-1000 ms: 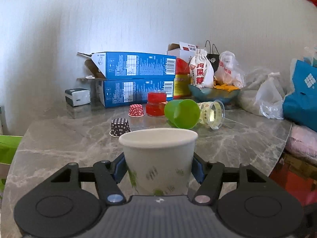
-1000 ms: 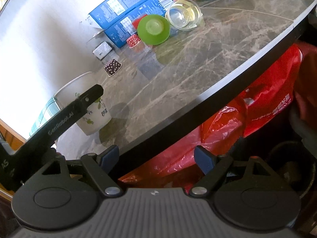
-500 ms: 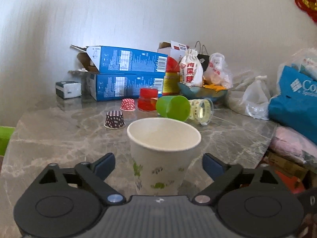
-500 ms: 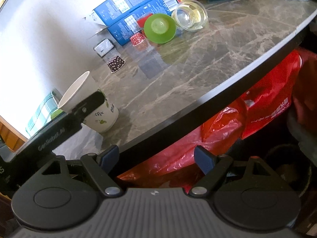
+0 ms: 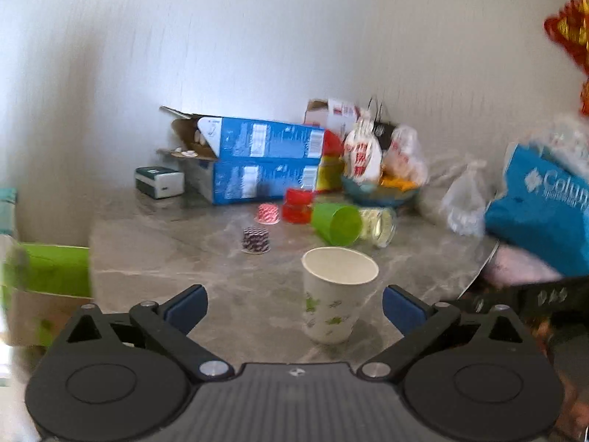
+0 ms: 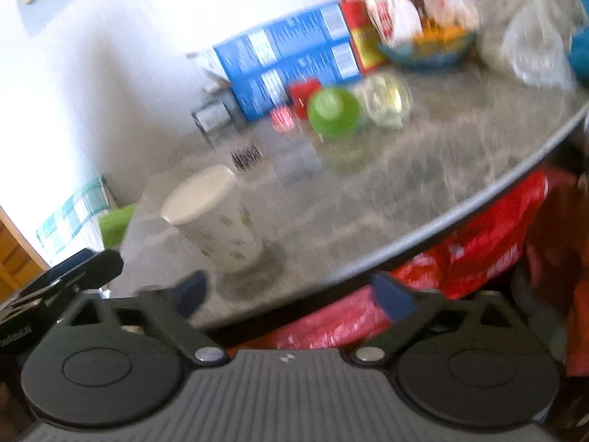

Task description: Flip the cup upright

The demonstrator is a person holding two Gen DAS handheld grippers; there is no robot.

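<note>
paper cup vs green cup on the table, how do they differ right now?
Pose: the paper cup stands upright, mouth up; the green cup lies on its side. Look: the paper cup is white with small green prints; the green cup is plain green. Place: the paper cup is nearest the left gripper; the green cup lies farther back. Neither is gripped.

— What do we see behind the grey marble table [image 5: 176,250]?

— We see a pale wall [image 5: 257,55] with fine vertical texture, in bright daylight.

— And at the left?

— A wooden frame [image 6: 14,254], we think.
</note>
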